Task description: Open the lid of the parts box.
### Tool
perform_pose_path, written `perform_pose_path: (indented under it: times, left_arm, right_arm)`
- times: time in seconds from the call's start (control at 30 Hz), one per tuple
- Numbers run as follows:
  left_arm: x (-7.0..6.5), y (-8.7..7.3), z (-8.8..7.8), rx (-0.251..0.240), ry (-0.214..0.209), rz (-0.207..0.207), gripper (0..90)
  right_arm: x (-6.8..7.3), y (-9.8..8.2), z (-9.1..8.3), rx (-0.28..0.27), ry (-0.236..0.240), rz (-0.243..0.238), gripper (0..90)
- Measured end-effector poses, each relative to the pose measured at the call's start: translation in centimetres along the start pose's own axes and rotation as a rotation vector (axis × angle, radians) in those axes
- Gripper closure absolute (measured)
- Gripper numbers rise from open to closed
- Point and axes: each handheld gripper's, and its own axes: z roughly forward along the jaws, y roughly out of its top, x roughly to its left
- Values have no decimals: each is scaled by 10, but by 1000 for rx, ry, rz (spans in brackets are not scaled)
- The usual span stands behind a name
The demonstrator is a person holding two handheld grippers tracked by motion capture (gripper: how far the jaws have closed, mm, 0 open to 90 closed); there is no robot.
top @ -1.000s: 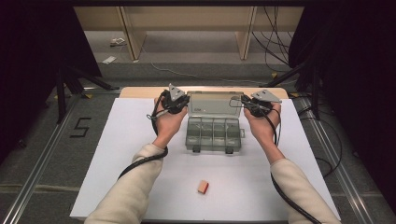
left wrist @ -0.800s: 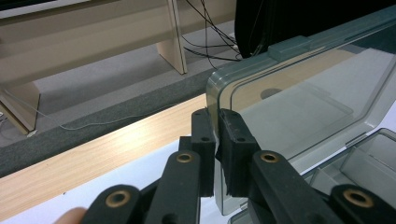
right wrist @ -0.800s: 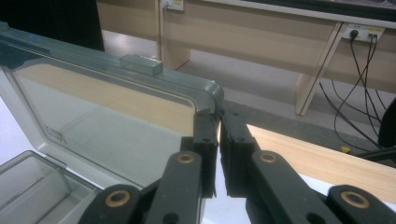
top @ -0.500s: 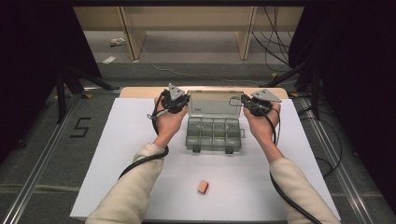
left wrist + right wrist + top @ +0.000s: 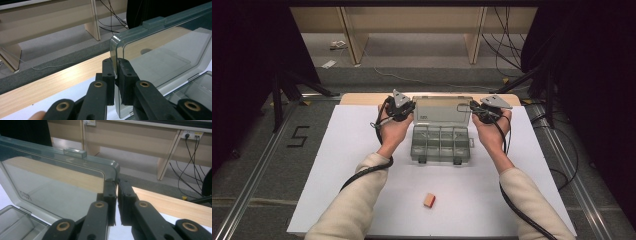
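Observation:
A clear grey compartment box point(image 5: 441, 144) sits mid-table with its lid point(image 5: 442, 111) raised upright. My left gripper point(image 5: 411, 111) is shut on the lid's left edge. In the left gripper view the jaws of this left gripper point(image 5: 116, 75) pinch the lid's edge point(image 5: 115, 60) just below its rounded corner. My right gripper point(image 5: 472, 112) is shut on the lid's right edge. In the right gripper view the same right gripper point(image 5: 117, 193) clamps the lid point(image 5: 62, 182) under its top corner. A small orange block point(image 5: 429, 200) lies on the white mat near the front edge.
The white mat point(image 5: 342, 150) covers most of the wooden table point(image 5: 362, 98). Beyond the far edge lie grey floor, wooden furniture legs point(image 5: 352, 35) and loose cables point(image 5: 507, 45). Black stand legs point(image 5: 292, 90) rest on the floor at left.

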Motion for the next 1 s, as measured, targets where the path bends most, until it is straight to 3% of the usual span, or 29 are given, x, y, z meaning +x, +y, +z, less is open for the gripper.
perform_pose_path:
  times: [1.0]
  left_arm:
    - [0, -13, 11, 29, -2, -30, 834]
  right_arm:
    - [-3, -4, 8, -3, 3, 15, 856]
